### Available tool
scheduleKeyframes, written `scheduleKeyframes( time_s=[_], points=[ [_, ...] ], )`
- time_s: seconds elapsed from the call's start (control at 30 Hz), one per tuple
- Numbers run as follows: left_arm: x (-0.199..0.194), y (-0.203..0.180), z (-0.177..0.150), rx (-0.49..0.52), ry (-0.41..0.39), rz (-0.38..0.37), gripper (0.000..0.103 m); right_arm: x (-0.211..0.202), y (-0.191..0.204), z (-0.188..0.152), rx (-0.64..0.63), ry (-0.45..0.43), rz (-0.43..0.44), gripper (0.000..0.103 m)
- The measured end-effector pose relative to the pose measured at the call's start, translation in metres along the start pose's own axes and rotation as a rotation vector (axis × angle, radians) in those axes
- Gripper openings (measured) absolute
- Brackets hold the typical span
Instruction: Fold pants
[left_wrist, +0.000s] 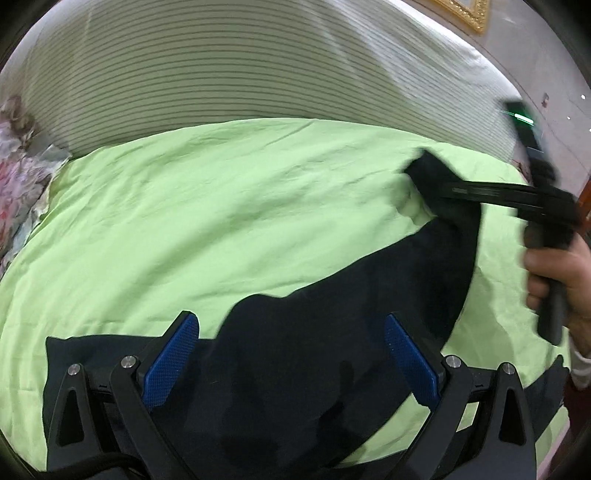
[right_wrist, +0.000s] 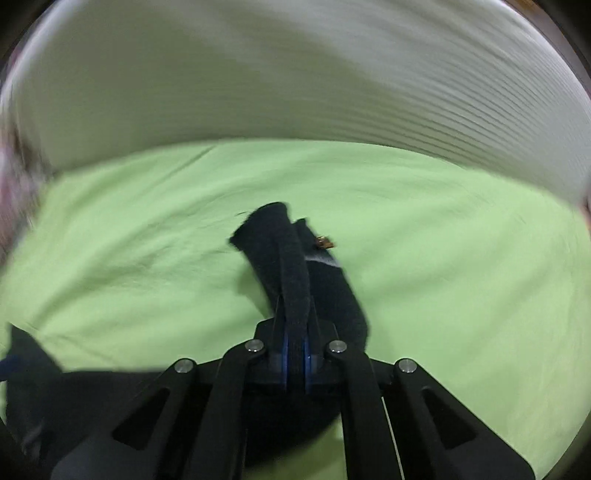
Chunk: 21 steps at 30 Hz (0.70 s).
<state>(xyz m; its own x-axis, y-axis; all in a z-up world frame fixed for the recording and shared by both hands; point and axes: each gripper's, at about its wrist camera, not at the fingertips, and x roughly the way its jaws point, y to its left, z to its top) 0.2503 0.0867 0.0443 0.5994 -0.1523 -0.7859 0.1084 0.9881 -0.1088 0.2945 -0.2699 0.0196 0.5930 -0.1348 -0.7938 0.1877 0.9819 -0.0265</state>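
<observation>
Dark navy pants (left_wrist: 295, 354) lie crumpled on a light green sheet (left_wrist: 184, 221). My left gripper (left_wrist: 290, 321) hovers over their near part, blue pads wide apart, open and gripping nothing. At the right, one end of the pants is lifted off the sheet by my right gripper (left_wrist: 439, 190), which a person's hand (left_wrist: 554, 273) holds. In the right wrist view my right gripper (right_wrist: 294, 325) is shut on a bunched strip of the pants (right_wrist: 269, 236), which sticks out beyond the fingers. A small brown tag or button (right_wrist: 324, 242) shows on that end.
A grey-and-white striped bed cover (left_wrist: 184, 74) lies beyond the green sheet. Floral fabric (left_wrist: 18, 166) is bunched at the far left edge. A gold frame (left_wrist: 465, 11) shows at the top right. The right wrist view is motion-blurred.
</observation>
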Motion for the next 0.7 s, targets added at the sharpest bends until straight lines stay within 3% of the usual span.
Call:
scheduleKeyframes(
  time_s=[0.17, 0.2, 0.27, 0.3, 0.33, 0.4, 0.5, 0.6, 0.7],
  points=[
    [0.008, -0.031, 0.009, 0.07, 0.031, -0.057, 0.1, -0.056, -0.118, -0.049, 0.243, 0.019, 0.056, 0.007],
    [0.009, -0.039, 0.01, 0.09, 0.038, -0.069, 0.1, -0.053, -0.148, -0.066, 0.301, 0.078, 0.059, 0.011],
    [0.018, -0.054, 0.014, 0.146, 0.069, -0.11, 0.1, -0.062, -0.178, -0.091, 0.349, 0.139, -0.026, 0.026],
    [0.024, -0.06, 0.016, 0.171, 0.094, -0.131, 0.1, -0.069, -0.191, -0.102, 0.362, 0.148, -0.076, 0.038],
    [0.031, -0.069, 0.018, 0.204, 0.126, -0.157, 0.1, -0.076, -0.201, -0.108, 0.378, 0.139, -0.1, 0.043],
    [0.04, -0.084, 0.019, 0.26, 0.16, -0.204, 0.1, -0.093, -0.216, -0.112, 0.4, 0.107, -0.083, 0.043],
    [0.057, -0.098, 0.022, 0.337, 0.202, -0.25, 0.1, -0.102, -0.203, -0.095, 0.341, 0.061, 0.03, 0.05],
    [0.083, -0.105, 0.028, 0.377, 0.274, -0.299, 0.1, -0.092, -0.187, -0.076, 0.234, 0.057, 0.134, 0.055],
    [0.111, -0.11, 0.035, 0.378, 0.381, -0.379, 0.098, -0.065, -0.188, -0.058, 0.154, 0.123, 0.155, 0.057]
  ],
)
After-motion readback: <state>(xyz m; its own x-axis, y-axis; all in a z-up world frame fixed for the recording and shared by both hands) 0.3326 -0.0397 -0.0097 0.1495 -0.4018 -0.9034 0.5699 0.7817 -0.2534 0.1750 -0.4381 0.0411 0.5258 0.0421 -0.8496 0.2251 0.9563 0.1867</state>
